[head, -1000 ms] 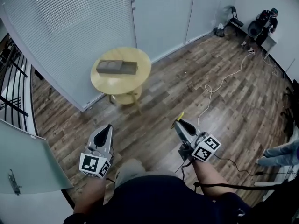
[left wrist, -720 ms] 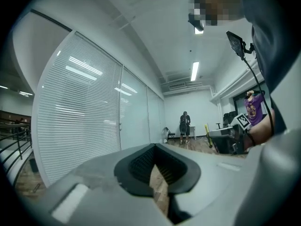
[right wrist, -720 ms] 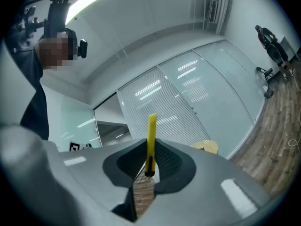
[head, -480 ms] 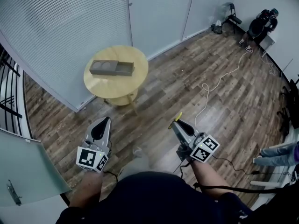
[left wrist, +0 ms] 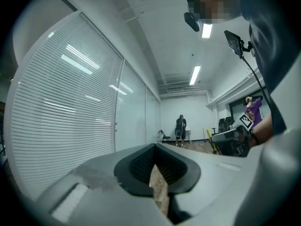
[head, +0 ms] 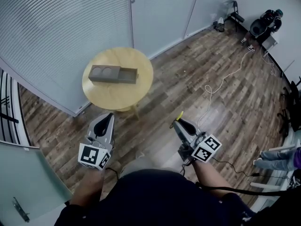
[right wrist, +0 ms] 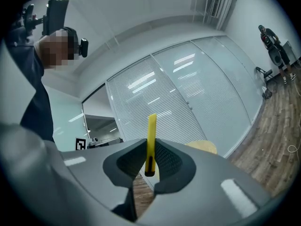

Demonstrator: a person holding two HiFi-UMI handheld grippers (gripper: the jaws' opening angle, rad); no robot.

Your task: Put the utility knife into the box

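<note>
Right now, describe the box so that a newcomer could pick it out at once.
Look ahead to the wall of white blinds; just in front of it stands a round wooden table. On its top lies the box, long, flat and grey, with two round hollows at one end. It is the only thing on that table.

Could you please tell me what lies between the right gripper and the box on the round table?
In the head view, only bare wood floor and the table separate the right gripper from the box.
</note>
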